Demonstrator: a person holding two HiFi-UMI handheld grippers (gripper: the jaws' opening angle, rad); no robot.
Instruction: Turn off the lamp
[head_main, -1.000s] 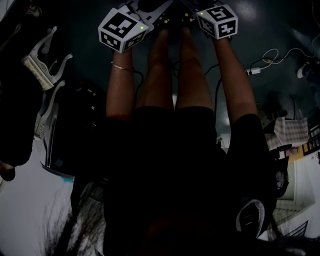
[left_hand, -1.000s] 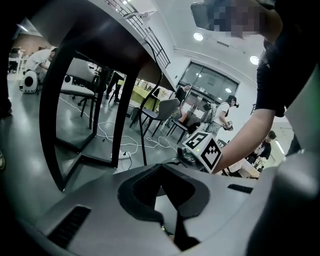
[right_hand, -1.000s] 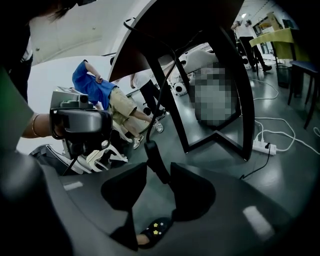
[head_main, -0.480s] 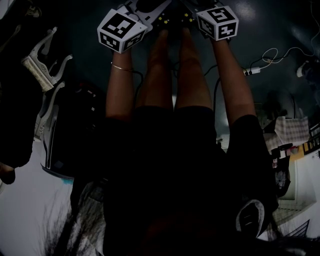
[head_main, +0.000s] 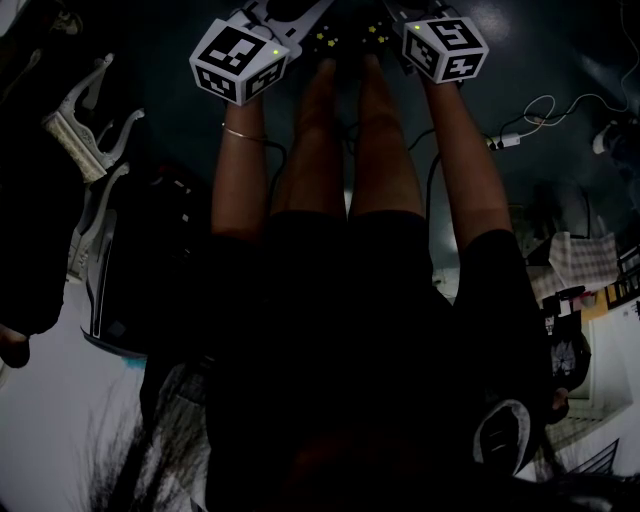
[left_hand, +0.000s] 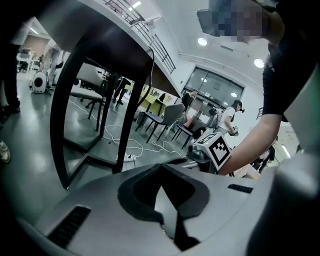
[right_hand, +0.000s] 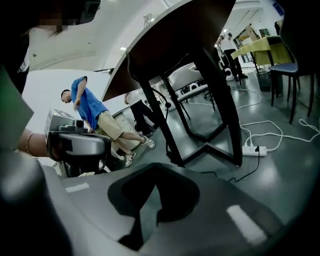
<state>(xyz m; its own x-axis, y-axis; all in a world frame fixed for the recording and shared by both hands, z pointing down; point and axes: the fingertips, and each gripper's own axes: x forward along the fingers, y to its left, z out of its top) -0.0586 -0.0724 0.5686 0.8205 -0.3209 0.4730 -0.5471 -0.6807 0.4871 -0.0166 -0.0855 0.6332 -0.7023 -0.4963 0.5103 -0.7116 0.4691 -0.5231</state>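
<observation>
Right gripper view: jaws of the right gripper (right_hand: 155, 187) have just closed together on nothing; the left gripper (left_hand: 161, 186) has its jaws together too, empty.

Dark table (right_hand: 170, 35), white power strip (right_hand: 254, 149) on grey floor (right_hand: 285, 185) — person in blue shirt (right_hand: 87, 107)
</observation>
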